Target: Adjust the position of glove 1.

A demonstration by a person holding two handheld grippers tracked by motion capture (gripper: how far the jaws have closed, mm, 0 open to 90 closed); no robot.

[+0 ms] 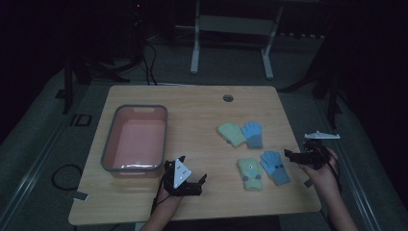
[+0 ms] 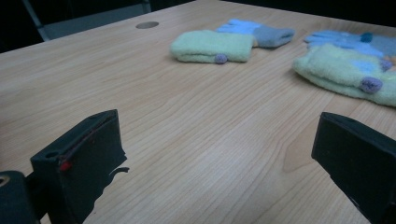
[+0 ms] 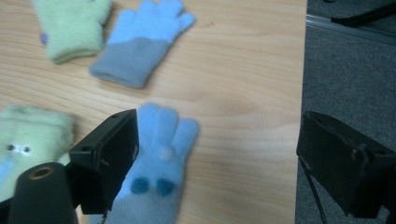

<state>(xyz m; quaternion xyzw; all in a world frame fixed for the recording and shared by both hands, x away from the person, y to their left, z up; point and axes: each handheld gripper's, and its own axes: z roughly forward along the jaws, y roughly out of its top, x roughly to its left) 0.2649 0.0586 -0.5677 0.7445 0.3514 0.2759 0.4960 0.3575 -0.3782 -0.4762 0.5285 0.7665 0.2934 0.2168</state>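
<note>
While the pink basin (image 1: 136,139) sits at the table's (image 1: 202,110) left, the left gripper (image 1: 192,185) rests just beside it with jaws wide and holding nothing; right of it lie two green mittens (image 1: 249,173) and two blue gloves (image 1: 275,166) in pairs, flat on the wood; the right gripper (image 1: 298,156) hovers at the table's right edge, spread wide over the nearer blue glove, gripping nothing.

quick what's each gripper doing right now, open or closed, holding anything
Left gripper: open, holding nothing, above bare table.
Right gripper: open, holding nothing, above the near blue glove.
</note>
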